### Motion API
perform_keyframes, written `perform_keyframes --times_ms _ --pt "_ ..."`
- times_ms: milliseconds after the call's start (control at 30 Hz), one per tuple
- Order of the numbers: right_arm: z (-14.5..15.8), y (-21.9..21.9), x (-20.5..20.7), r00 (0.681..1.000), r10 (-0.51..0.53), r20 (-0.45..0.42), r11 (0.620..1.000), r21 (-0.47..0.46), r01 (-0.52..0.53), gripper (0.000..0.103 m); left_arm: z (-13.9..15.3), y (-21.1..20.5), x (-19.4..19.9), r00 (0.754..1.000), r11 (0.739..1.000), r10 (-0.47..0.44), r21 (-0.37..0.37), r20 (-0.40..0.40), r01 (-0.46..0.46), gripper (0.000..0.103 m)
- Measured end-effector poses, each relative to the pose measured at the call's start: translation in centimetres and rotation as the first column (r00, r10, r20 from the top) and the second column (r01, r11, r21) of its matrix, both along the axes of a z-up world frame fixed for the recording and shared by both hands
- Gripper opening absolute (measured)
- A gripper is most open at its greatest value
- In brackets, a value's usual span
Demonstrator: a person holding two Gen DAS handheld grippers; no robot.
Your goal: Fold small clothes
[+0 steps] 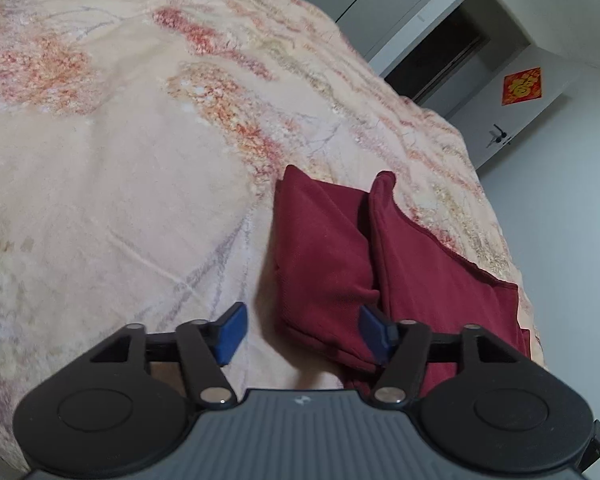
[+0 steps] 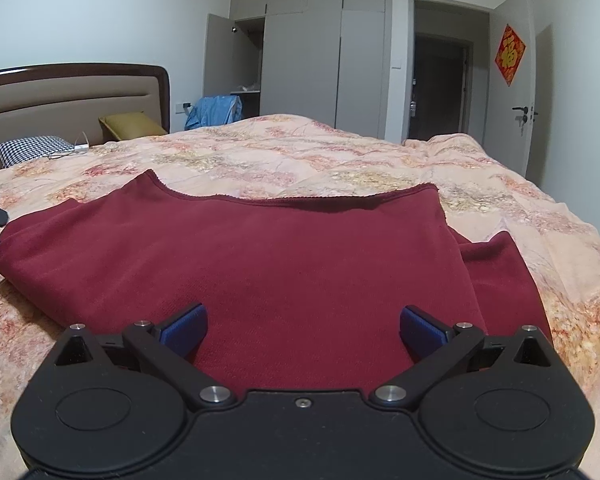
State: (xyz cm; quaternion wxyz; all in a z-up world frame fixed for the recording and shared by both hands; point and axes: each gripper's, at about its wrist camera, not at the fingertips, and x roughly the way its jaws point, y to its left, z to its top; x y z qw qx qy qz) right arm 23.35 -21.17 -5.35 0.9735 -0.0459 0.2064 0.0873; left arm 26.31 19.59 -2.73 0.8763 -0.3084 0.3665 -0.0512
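Left wrist view shows the left gripper [image 1: 302, 330] tilted down at the bed [image 1: 120, 160], its blue pads spread and pressing on nothing. A maroon garment [image 1: 340, 260] lies ahead of it and off to its right; the right pad [image 1: 374, 330] sits at the near folded edge of the cloth, and whether it touches I cannot tell. The left pad has only bare bedspread in front of it. From this side the garment looks doubled over: two layers meet in a ridge running away from the jaws, with a hemmed edge trailing toward the bed's side.

In the right wrist view, the right gripper [image 2: 303, 330] is also released, pads wide apart, with the garment spread directly ahead and under the jaws, nothing pinched between them. The top layer lies fairly flat with its hem across the far side; a second flap sticks out from under it to the right of the jaws, near the far right corner.

As a judgement, at least one fold seems made and let go, and the piece is not yet a compact stack. What seems left is tucking that stray flap, folding once more to a smaller bundle, and smoothing it.
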Motion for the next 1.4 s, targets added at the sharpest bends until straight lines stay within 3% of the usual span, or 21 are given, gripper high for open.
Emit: perform_keyframes --times_ms 100,200,367,667,933,1100,1400 --pt "0.1 0.4 -0.5 1.0 -0.013 0.027 1.0 -0.022 0.014 0.102 0.2 -1.3 -1.8 0.999 1.0 0.013 0.017 0.05 -0.014 0.094" --pt "0.3 1.2 -1.0 0.997 -0.013 0.073 0.999 -0.05 0.017 0.102 0.3 -3.3 -3.5 0.996 0.999 -0.001 0.032 0.088 -0.002 0.103" --pt "0.7 2.9 -1.6 0.992 0.025 0.127 0.997 -0.07 -0.017 0.102 -0.9 -6.6 -4.9 0.99 0.997 -0.061 -0.047 0.125 0.067 0.103" --pt "-1.0 5.0 -1.9 0.99 0.079 0.119 0.993 -0.091 -0.068 0.102 -2.7 -9.5 -3.0 0.985 0.977 0.009 -0.209 0.174 0.028 0.103" --pt "-2.5 4.3 -1.7 0.99 0.078 0.118 0.997 -0.023 -0.076 0.103 -4.6 -11.8 -2.1 0.963 0.989 0.104 -0.131 0.248 -0.074 0.103" --pt "-2.5 4.2 -1.7 0.99 0.079 0.117 0.997 -0.015 -0.078 0.103 -4.5 -12.5 -2.3 0.96 0.996 0.085 -0.063 0.267 -0.071 0.103" --pt "-2.5 4.1 -1.7 0.99 0.079 0.118 0.997 -0.01 -0.079 0.103 -4.2 -11.8 -1.6 0.96 0.982 0.16 -0.132 0.232 -0.131 0.102"
